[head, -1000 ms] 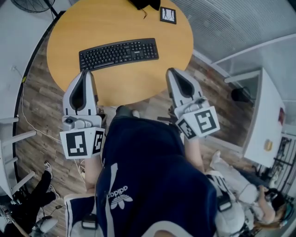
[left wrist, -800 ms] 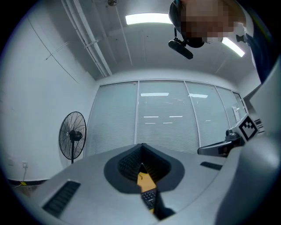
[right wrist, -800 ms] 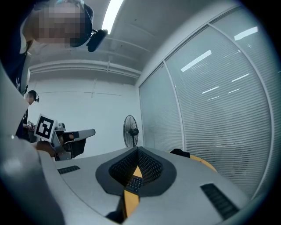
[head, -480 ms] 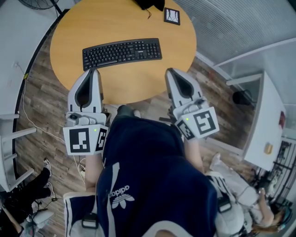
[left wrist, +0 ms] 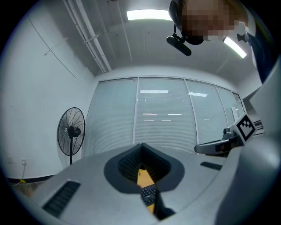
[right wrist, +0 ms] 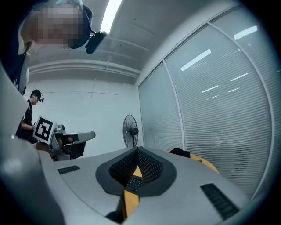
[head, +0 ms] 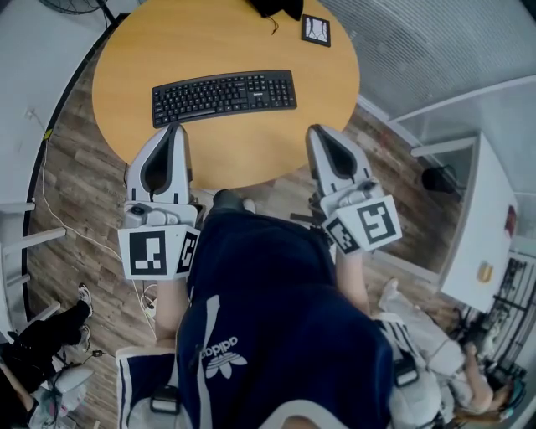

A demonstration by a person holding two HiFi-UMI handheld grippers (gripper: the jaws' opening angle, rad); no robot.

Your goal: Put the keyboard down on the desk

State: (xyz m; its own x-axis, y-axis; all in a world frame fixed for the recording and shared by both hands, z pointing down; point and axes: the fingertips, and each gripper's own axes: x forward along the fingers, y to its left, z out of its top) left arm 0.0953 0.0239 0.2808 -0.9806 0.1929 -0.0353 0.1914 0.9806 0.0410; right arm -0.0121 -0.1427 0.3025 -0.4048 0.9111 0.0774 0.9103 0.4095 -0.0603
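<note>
A black keyboard (head: 224, 95) lies flat on the round wooden desk (head: 209, 42), a little tilted, near the middle. My left gripper (head: 174, 126) is shut and empty, its tip over the desk's near left edge, just short of the keyboard. On the other side my right gripper (head: 316, 128) is also shut with nothing in it, at the desk's near right edge. A sliver of the keyboard (left wrist: 148, 194) shows through the closed jaws in the left gripper view; the right gripper view shows the keyboard (right wrist: 133, 183) and desk the same way.
A dark object with a cable (head: 276, 7) and a small marker card (head: 316, 29) sit at the desk's far side. A standing fan (left wrist: 70, 132) is by the wall. Glass partitions run on the right. Another person (head: 38, 343) is at the lower left.
Both grippers have shifted slightly to the right and forward in the head view; the keyboard still lies on the desk.
</note>
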